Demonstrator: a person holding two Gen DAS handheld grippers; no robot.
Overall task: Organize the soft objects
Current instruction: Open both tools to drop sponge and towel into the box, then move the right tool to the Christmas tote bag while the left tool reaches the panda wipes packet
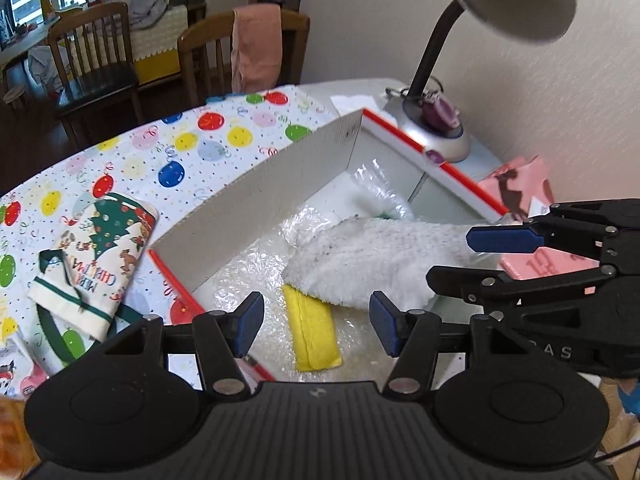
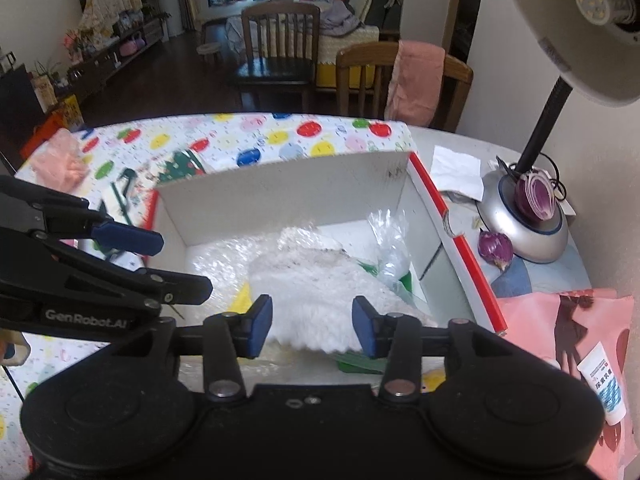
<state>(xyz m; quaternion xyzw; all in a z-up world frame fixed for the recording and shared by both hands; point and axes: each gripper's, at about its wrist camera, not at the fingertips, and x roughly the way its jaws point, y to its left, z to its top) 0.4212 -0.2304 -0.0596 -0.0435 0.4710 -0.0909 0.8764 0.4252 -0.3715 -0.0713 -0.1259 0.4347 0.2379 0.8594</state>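
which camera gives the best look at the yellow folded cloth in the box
The left wrist view: the yellow cloth lies in full view beside the white fluffy cloth. In the right wrist view only a yellow sliver shows.

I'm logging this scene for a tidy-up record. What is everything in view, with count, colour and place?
box: one, white with red edges, on the table
fluffy cloth: one, white, inside the box
yellow cloth: one, folded, inside the box beside the fluffy cloth
bubble wrap: clear, lining the box floor
Christmas bag: one, cream and green, on the tablecloth left of the box
tablecloth: one, white with coloured dots, on the table
lamp: one, silver base, right of the box
onions: two, purple, at the lamp base
chairs: two, wooden, behind the table
left gripper: black, blue pads, open, above the box
right gripper: same, open, above the fluffy cloth
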